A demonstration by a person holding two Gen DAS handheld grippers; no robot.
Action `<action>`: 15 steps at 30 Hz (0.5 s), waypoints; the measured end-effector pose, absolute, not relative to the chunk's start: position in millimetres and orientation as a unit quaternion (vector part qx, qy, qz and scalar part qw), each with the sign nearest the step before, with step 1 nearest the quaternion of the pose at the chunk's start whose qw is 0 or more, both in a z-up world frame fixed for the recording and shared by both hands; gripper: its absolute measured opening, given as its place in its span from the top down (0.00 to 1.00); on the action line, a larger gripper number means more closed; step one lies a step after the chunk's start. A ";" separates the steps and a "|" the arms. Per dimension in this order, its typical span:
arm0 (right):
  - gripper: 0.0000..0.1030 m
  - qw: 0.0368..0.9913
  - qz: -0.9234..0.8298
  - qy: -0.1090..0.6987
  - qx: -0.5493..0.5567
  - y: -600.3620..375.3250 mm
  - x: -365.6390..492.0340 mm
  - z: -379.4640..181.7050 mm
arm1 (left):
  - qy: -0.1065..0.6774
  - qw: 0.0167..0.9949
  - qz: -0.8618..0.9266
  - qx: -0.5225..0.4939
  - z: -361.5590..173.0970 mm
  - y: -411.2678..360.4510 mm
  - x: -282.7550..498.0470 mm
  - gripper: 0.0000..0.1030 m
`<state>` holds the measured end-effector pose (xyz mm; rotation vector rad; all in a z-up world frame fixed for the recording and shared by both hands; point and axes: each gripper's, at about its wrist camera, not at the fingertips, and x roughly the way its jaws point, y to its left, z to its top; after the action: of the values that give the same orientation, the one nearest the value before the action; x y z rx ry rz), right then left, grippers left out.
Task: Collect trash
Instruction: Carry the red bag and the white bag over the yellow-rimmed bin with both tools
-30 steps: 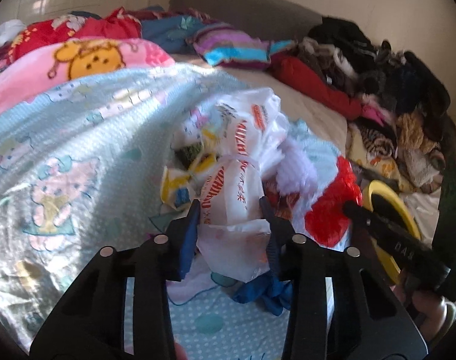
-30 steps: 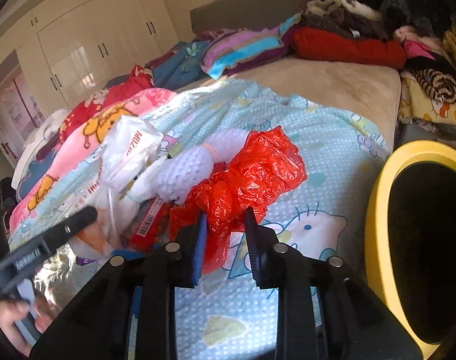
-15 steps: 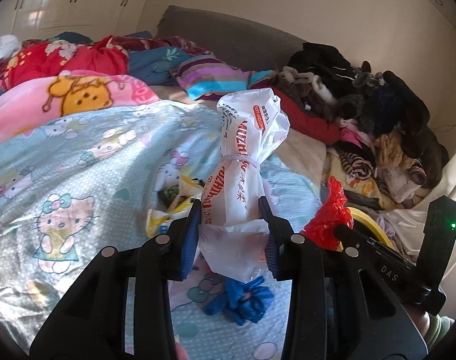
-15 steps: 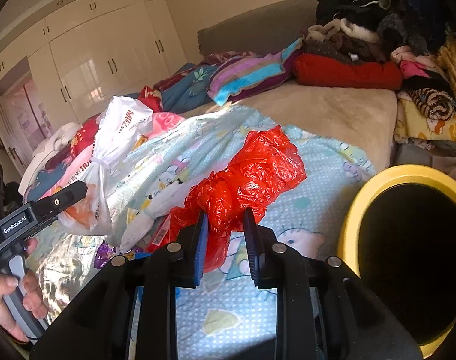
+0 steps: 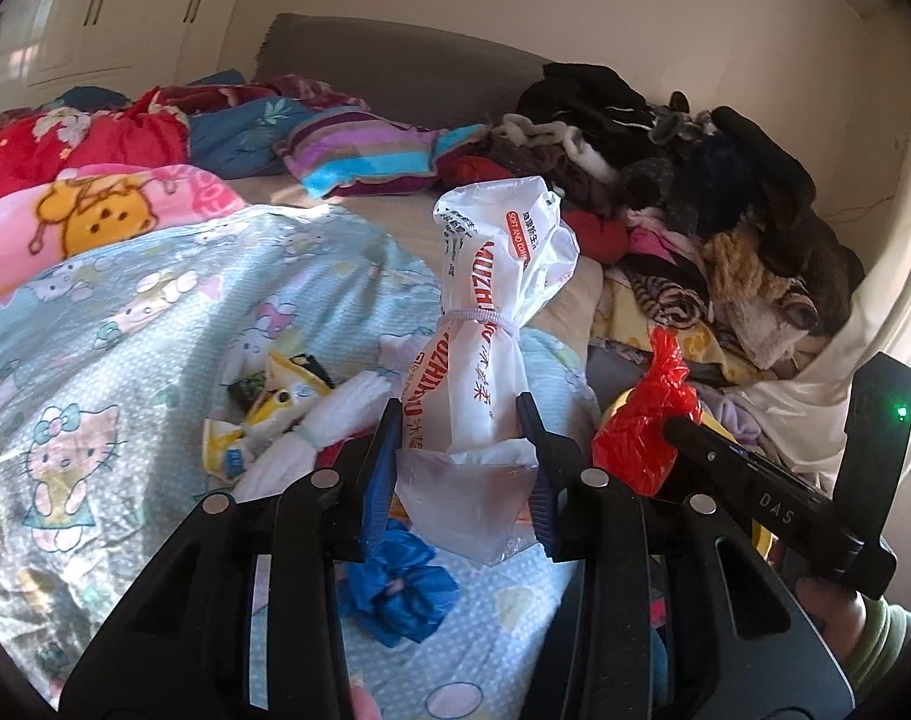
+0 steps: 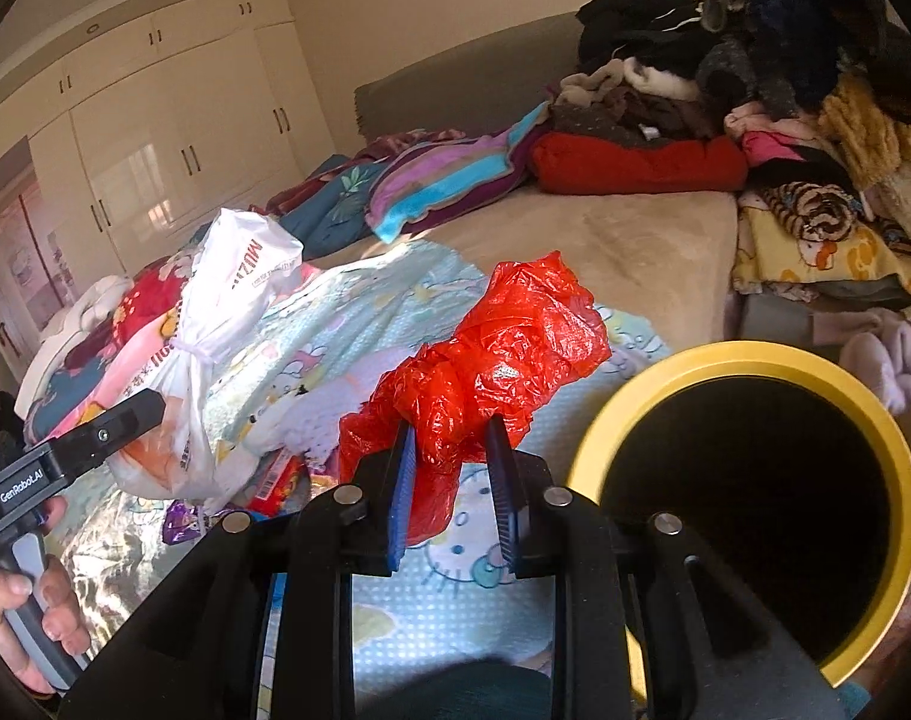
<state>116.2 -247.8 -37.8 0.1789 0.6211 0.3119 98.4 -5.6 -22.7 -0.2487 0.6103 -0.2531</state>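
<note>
Cluttered bed [image 5: 347, 222] under cartoon quilt [image 5: 125, 324]; white wardrobes [image 6: 173, 144] behind.

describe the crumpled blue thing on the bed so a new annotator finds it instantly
Start from the light-blue cartoon-cat blanket covering the near side of the bed. On it, just below the white bag held in the left gripper, lies the blue wad. It is the only deep-blue crumpled piece there.
</note>
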 end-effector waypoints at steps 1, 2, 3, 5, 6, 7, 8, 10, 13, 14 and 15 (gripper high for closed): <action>0.78 0.937 0.150 0.304 0.088 -250.2 115.8 -37.4 | 0.299 0.938 -0.126 -0.120 -22.5 -8.5 98.2 0.71; 0.78 0.937 0.146 0.303 0.089 -254.2 115.0 -36.8 | 0.299 0.938 -0.128 -0.119 -21.9 -10.2 98.2 0.71; 0.78 0.938 0.142 0.303 0.089 -258.2 114.6 -35.9 | 0.299 0.938 -0.131 -0.117 -21.7 -13.0 98.1 0.71; 0.78 0.939 0.135 0.304 0.092 -265.9 113.8 -36.0 | 0.299 0.938 -0.136 -0.113 -21.4 -18.8 97.5 0.71; 0.78 0.939 0.131 0.304 0.093 -268.7 113.7 -36.0 | 0.300 0.937 -0.139 -0.111 -21.4 -21.4 97.4 0.71; 0.78 0.939 0.128 0.304 0.095 -272.5 112.8 -36.2 | 0.301 0.937 -0.142 -0.109 -21.4 -24.3 97.6 0.71; 0.78 0.940 0.124 0.303 0.095 -276.2 112.1 -36.6 | 0.301 0.936 -0.145 -0.107 -21.5 -27.2 97.8 0.71; 0.78 0.941 0.118 0.302 0.093 -281.5 110.9 -36.1 | 0.302 0.936 -0.151 -0.103 -22.1 -32.7 98.4 0.71; 0.78 0.942 0.109 0.302 0.094 -291.6 110.0 -35.9 | 0.304 0.934 -0.159 -0.098 -22.2 -41.7 98.0 0.71; 0.78 0.943 0.104 0.302 0.094 -295.7 109.9 -35.9 | 0.304 0.934 -0.162 -0.096 -22.3 -43.4 98.3 0.71; 0.78 0.943 0.101 0.301 0.094 -299.0 109.7 -36.1 | 0.305 0.933 -0.165 -0.095 -22.4 -46.0 97.9 0.71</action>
<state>109.7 -299.0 -36.1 0.1923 0.6145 0.2052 97.9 -46.0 -22.4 -0.1939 0.6238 -0.3380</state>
